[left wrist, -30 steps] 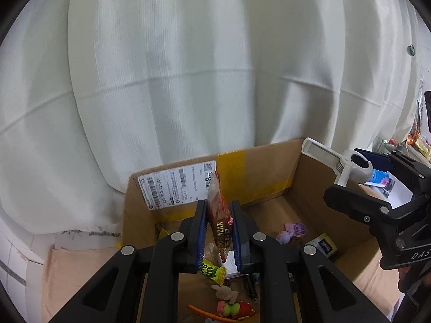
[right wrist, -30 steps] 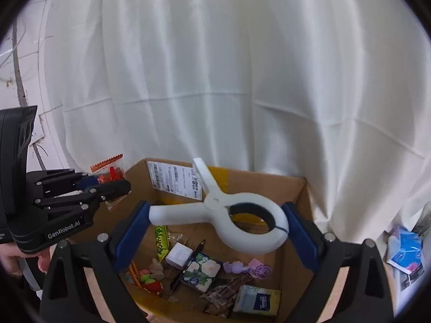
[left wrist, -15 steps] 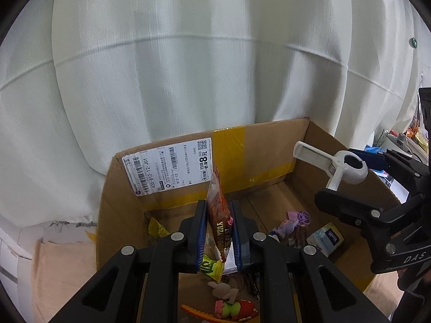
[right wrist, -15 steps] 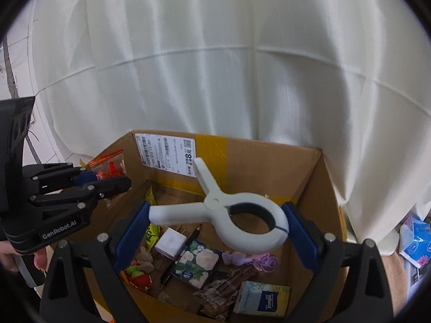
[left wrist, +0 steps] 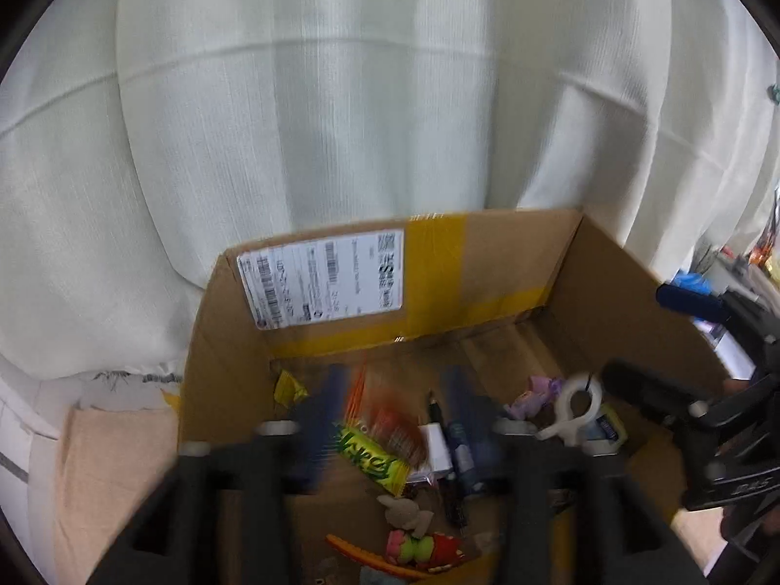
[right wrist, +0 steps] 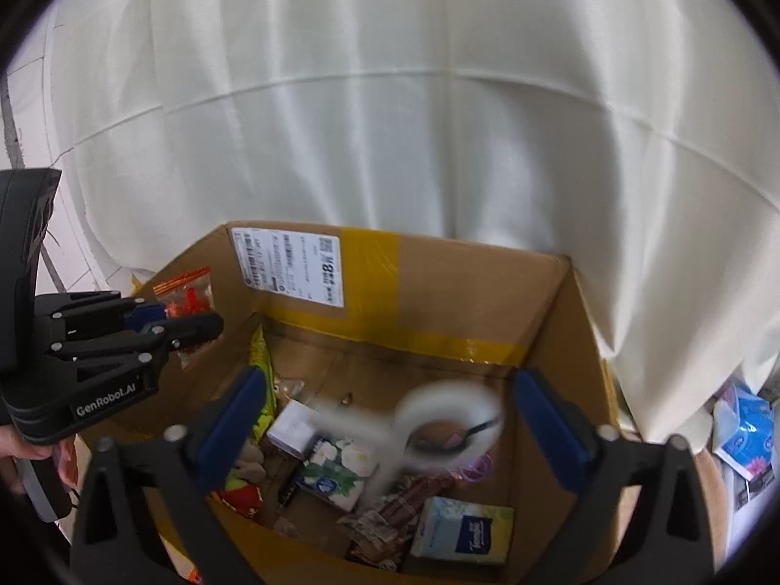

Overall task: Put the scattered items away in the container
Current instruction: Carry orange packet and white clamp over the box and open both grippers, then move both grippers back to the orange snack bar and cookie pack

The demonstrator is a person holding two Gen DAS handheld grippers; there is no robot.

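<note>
Black plastic left gripper (right wrist: 195, 321) with blue pads, silver screws, white "GenRobot.AI" lettering, right gripper (right wrist: 385, 419) alike

Behind everything we see a white curtain (left wrist: 390, 112) hanging in broad folds, crossed by a faint horizontal crease (it fills most of both views). At lower left of the left wrist view we find a beige cloth (left wrist: 114, 477) lying flat, with white floor tiles (left wrist: 19, 443) just beside it. In the right wrist view, tiles (right wrist: 29, 97) with dark grout lines show at the far left edge, beside the curtain (right wrist: 414, 122).
</note>
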